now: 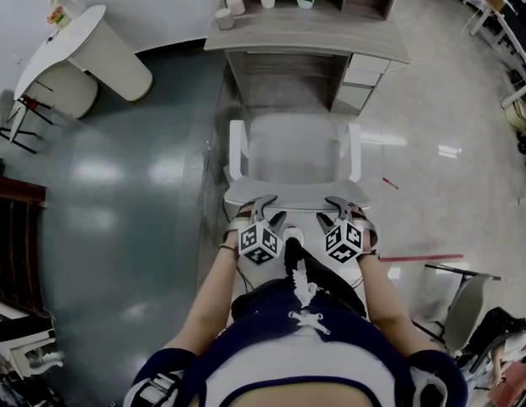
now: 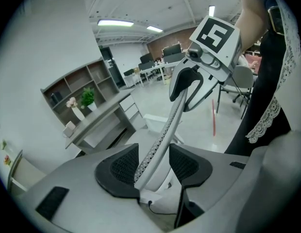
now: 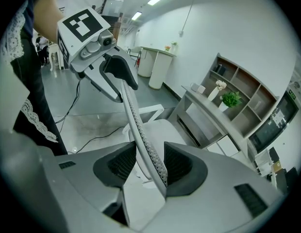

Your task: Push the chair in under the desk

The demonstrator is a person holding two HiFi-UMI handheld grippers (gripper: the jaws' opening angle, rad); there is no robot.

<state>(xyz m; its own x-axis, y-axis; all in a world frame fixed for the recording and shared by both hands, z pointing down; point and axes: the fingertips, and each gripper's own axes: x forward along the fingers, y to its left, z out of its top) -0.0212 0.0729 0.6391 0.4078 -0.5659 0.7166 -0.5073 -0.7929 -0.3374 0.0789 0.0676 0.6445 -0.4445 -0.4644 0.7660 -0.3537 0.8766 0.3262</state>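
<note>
The white chair (image 1: 293, 151) stood just on the near side of the bench (image 1: 314, 34), squarely facing it, with its seat out in the open (not tucked under yet). Behind it the person had both tongs at the top edge of the backrest (image 1: 301, 195). The left tongs (image 2: 153, 161) and the right tongs (image 3: 149, 161) each straddled that rim side by side, jaws apart, released rather than clenched.

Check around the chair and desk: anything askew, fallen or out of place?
Nothing is askew: the chair stands upright, roughly facing the desk opening. Only oddity: a red strip lying loose on the floor right of the chair, clear of its path.
</note>
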